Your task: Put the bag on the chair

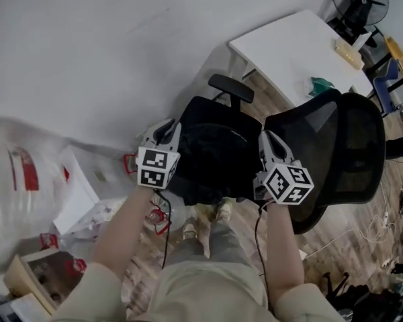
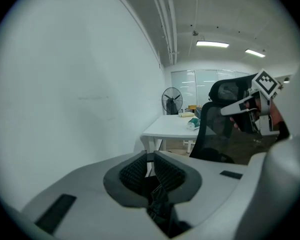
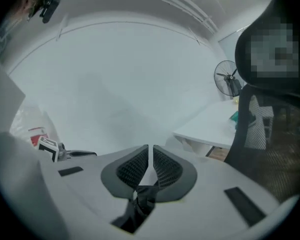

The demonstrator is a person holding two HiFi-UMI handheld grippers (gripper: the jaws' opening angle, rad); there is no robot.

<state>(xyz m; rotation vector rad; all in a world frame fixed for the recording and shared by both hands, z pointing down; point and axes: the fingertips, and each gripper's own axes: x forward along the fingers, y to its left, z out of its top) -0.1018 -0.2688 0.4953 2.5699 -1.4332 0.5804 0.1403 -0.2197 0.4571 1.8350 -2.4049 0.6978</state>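
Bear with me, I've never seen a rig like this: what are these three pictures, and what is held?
No robot here: a person holds a gripper in each hand. One picture looks down from a head camera; the other two ride on the grippers, looking along their fingers. The left gripper and right gripper each pinch black fabric of the bag, held over the office chair; whether it rests on the seat I can't tell. A white table stands beyond.
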